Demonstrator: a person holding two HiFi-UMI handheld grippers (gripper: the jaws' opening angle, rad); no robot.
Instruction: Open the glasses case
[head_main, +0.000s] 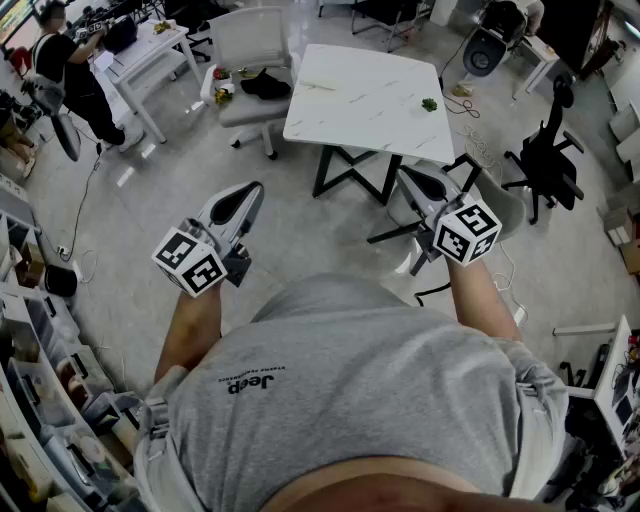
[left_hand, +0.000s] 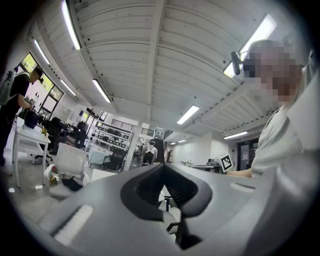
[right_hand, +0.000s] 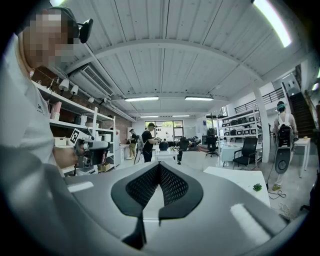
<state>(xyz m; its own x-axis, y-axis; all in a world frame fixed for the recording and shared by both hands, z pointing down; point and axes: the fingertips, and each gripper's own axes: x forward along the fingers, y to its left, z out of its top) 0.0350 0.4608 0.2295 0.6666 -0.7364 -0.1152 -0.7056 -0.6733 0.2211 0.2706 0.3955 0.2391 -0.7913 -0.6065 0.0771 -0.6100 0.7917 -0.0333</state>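
No glasses case can be made out for certain in any view. In the head view my left gripper (head_main: 256, 189) is held out level at waist height, its jaws together with nothing between them. My right gripper (head_main: 404, 173) is held the same way, shut and empty, its tips near the front edge of a white marble-patterned table (head_main: 350, 95). The left gripper view looks along closed jaws (left_hand: 163, 168) into the room. In the right gripper view the closed jaws (right_hand: 159, 165) point past the table (right_hand: 242, 177).
A small green object (head_main: 429, 104) lies on the table's right side. A white office chair (head_main: 250, 45) at the table's left carries a black item (head_main: 265, 85). A black chair (head_main: 547, 160) stands at the right. Shelves line the left. Other people work at desks far off.
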